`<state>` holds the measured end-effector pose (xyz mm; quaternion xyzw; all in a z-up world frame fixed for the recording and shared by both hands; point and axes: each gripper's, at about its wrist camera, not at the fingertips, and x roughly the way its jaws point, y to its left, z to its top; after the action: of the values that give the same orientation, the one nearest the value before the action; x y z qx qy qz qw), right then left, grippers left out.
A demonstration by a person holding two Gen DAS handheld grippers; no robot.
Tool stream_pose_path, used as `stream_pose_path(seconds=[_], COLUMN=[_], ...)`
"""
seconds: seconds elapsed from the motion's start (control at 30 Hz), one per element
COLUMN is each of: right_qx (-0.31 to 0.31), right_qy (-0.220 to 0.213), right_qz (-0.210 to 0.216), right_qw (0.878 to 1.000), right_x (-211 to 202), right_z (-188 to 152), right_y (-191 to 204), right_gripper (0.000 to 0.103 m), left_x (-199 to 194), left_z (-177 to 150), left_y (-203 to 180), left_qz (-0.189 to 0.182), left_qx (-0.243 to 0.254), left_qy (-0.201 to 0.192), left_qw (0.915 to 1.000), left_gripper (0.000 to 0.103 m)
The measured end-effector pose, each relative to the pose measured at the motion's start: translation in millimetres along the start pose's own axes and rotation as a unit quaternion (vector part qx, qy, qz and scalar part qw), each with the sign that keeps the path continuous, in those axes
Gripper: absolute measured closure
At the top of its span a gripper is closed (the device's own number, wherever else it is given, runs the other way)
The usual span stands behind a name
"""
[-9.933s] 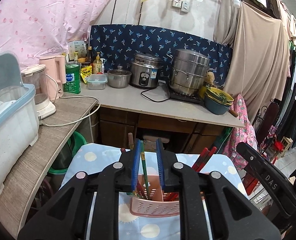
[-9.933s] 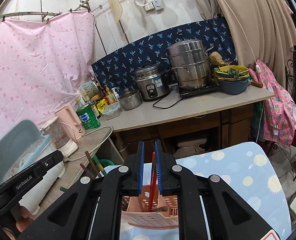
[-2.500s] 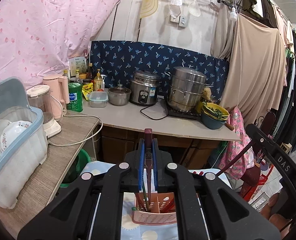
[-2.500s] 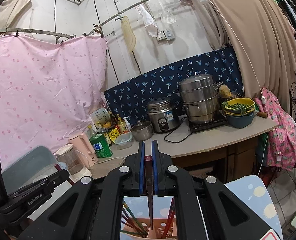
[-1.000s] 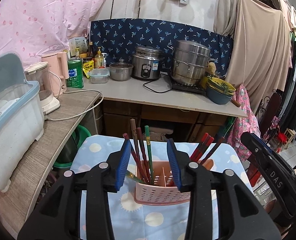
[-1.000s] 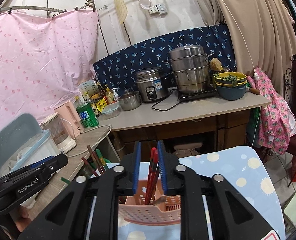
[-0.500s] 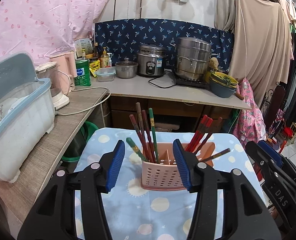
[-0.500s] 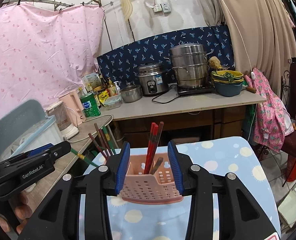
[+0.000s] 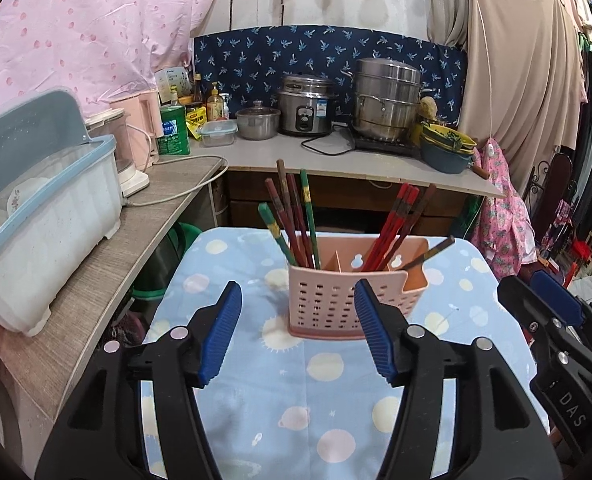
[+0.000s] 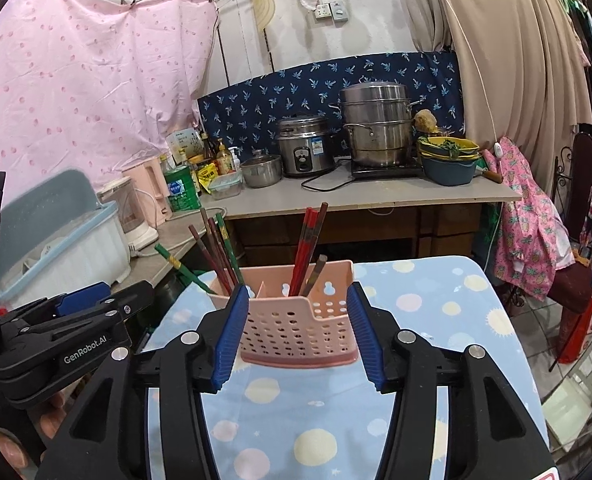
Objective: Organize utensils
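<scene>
A pink perforated basket (image 9: 327, 300) stands on the table with the blue dotted cloth (image 9: 296, 400). Several red, brown and green chopsticks (image 9: 296, 220) lean in its left compartment. Several red and brown ones (image 9: 395, 220) lean in its right compartment. My left gripper (image 9: 297, 300) hovers in front of the basket, its jaws opening and holding nothing. My right gripper (image 10: 296, 296) frames the basket (image 10: 296, 324) from the front, its jaws opening too, and the pads do not press on the basket. Each gripper shows at the edge of the other's view.
A grey-blue dish box (image 9: 44, 216) sits on the wooden counter at the left. On the back counter stand a rice cooker (image 9: 303, 108), a steel steamer pot (image 9: 387, 100) and stacked bowls (image 9: 447, 148). Clothes (image 9: 507, 208) hang at the right.
Both grippers have drawn back from the basket and sunk a little, and their jaws have spread wider. The chopsticks that they gripped earlier now stand in the basket.
</scene>
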<state>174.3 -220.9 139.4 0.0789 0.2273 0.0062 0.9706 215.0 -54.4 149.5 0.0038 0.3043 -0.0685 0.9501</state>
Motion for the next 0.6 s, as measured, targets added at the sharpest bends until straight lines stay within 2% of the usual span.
stream_pose_path(seconds=[0.07,0.33,0.47,0.6], right_qx=[-0.005,-0.007,-0.001,-0.003], right_qy=[0.001,0.021,0.030,0.037], right_qz=[-0.006,-0.017,-0.021,-0.029], right_qw=[1.000,1.000,0.999,0.999], right_x=[-3.9,-10.1,-9.0,-8.5], right_z=[-4.2,-24.2,-32.3,-41.0], right_y=[1.8,0.6,-3.0,-3.7], right_gripper=[0.047,0.046,0.044,0.043], left_x=[-0.7,1.2,-0.6,-0.9], left_z=[-6.0,-25.4,-32.3,-37.9], left_y=[0.8,8.6,9.9,8.1], left_qz=[0.002,0.021,0.033,0.042], left_qx=[-0.001,-0.008,-0.005,0.002], left_qy=[0.005,0.025,0.028,0.031], left_qw=[1.0000,0.9994,0.9991,0.9987], left_gripper=[0.047,0.046,0.038,0.036])
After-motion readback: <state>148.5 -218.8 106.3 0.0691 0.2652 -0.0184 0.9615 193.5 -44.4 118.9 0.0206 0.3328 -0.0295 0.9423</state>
